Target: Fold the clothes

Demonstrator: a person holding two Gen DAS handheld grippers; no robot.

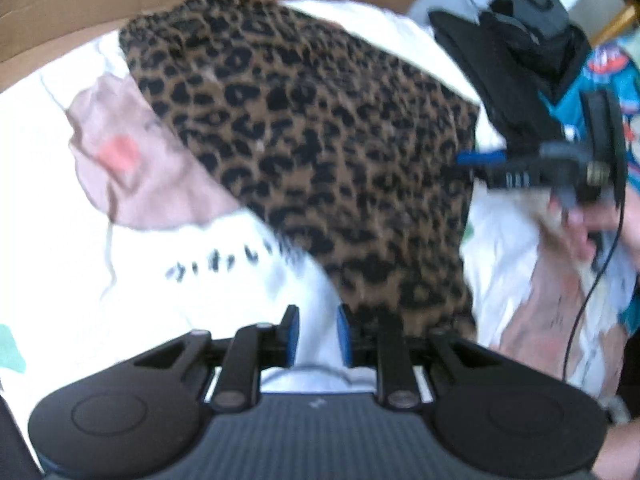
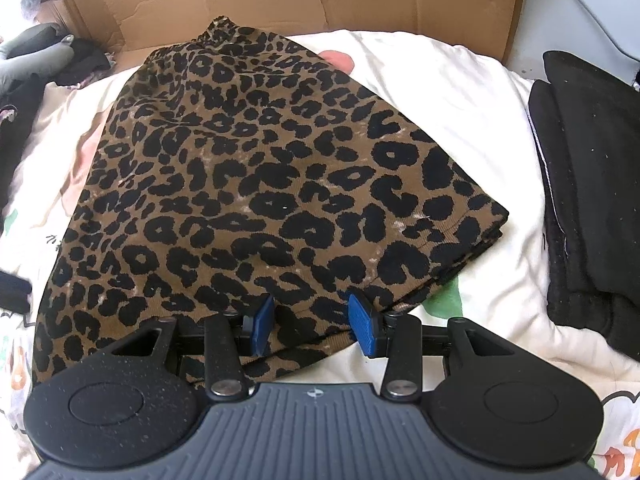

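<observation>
Left wrist view, blurred: leopard-print garment (image 1: 312,152) lying flat on a white printed bedspread (image 1: 60,208), stretching from the far edge by the cardboard sheet (image 1: 80,4) down to the near side. Left gripper (image 1: 318,336) low over the bedspread, jaws spread, bare white cloth in the gap, right blue pad at the garment's near hem; touching or not, cannot tell. Pink printed patch (image 1: 132,168) on the bedspread just left of the garment. Right gripper (image 1: 480,162) reaching in from the right edge, blue pad at the garment's right side, jaw gap not readable here, a person's hand (image 1: 600,224) behind it. Black clothes (image 1: 516,80) toward the far right corner.

Right wrist view, sharp: same garment (image 2: 256,184) folded into a layered slab in the middle of the bedspread (image 2: 460,92), stacked hems at its near right corner. Right gripper (image 2: 312,320) over the near hem, jaws spread wide, fabric between the pads, nothing pinched. Folded black clothing (image 2: 588,200) along the right edge, apart from the garment. Cardboard (image 2: 280,4) upright at the far edge; dark items (image 2: 36,56) at the far left corner.
</observation>
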